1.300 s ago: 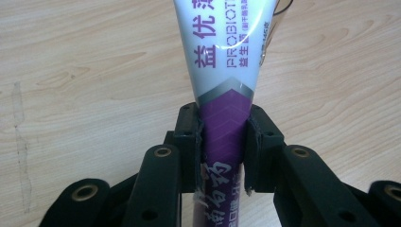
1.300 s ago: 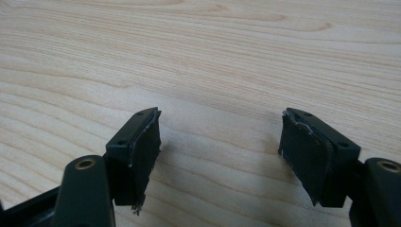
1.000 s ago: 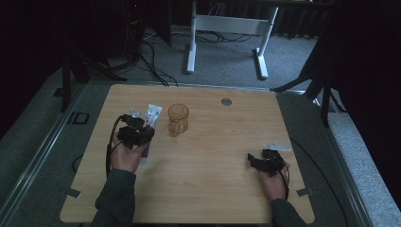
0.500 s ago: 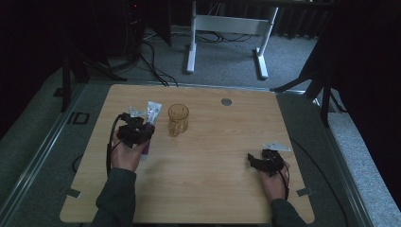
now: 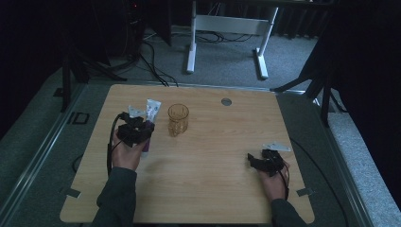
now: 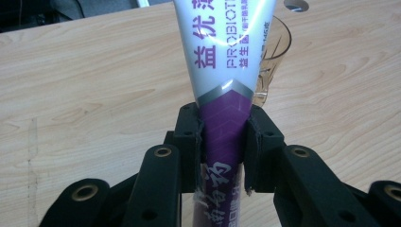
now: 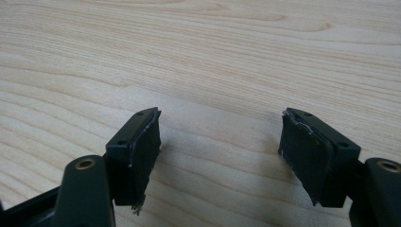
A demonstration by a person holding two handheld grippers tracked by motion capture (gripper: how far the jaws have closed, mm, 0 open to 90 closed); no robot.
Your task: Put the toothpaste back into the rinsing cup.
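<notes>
A white and purple toothpaste tube point(image 6: 227, 71) is clamped at its purple lower part by my left gripper point(image 6: 222, 142), which is shut on it. In the high view the tube point(image 5: 150, 118) stands tilted above the table's left side, its flat white end pointing away, with the left gripper point(image 5: 134, 131) around it. An amber glass cup point(image 5: 178, 119) stands upright just right of the tube; its rim point(image 6: 274, 42) shows behind the tube. My right gripper point(image 5: 261, 162) rests low over the table's right front, open, with bare wood between its pads point(image 7: 142, 151).
The wooden table point(image 5: 213, 189) has a round grey cable port point(image 5: 226, 101) near its far edge. A white desk frame point(image 5: 227, 28) and cables lie on the floor beyond. Dark stands flank the table on both sides.
The left gripper with the tube has shifted slightly toward the cup. The right gripper has stayed in place.
</notes>
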